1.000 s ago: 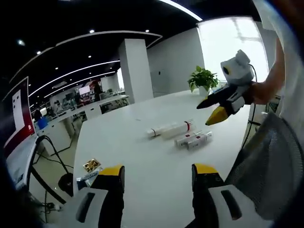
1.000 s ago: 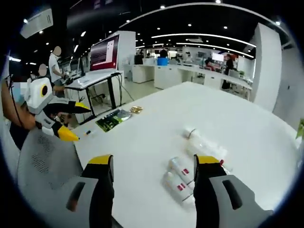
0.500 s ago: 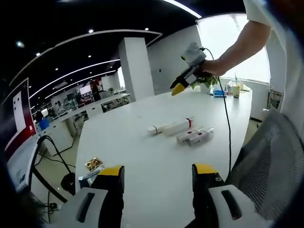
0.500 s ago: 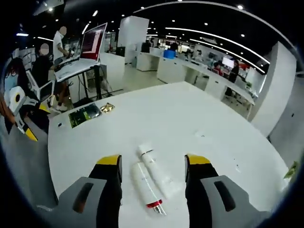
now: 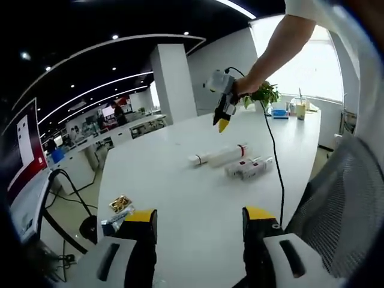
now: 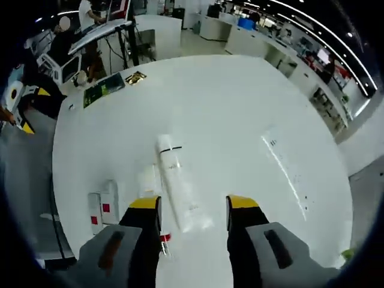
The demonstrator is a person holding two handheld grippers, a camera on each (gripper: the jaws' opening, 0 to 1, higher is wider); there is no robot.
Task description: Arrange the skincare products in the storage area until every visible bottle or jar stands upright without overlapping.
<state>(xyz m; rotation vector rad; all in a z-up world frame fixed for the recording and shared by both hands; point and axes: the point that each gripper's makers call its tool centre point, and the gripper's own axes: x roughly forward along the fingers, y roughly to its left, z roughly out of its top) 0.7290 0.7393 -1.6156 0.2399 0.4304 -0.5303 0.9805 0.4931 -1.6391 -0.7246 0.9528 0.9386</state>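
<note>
**Right tongs poised above the lying tubes, nothing stood up yet**

Big white table [image 5: 180, 180] carrying everything, most of its top bare. Near the middle, a cluster of skincare products, all flat on their sides: a long white tube [image 6: 177, 183] with a dark band toward its far end, a second clear tube [image 6: 148, 183] tight against it, and just beside those, two small boxed bottles with red labels [image 6: 101, 207] lying side by side. In the left gripper view, the same group: the two tubes [image 5: 217, 157] and the red-labelled pair [image 5: 247, 168] next to them.

Right tongs [image 6: 193, 207] directly above the long white tube, yellow-tipped jaws spread wide and straddling its near end, holding nothing; contact not evident. From the left gripper view, seen hanging nose-down [image 5: 222, 123] over the tubes.

Left tongs [image 5: 199, 217] back at the near table edge, well apart from the products, jaws wide open and empty.

Step in hand, by the look of it: the approach for the first pick. Task barely begun, four items still flat. Next move likely calls for dropping onto the white tube, closing across its body clear of its neighbour, then tipping it onto its cap end on bare table. Slim tubes, likely to topple.
</note>
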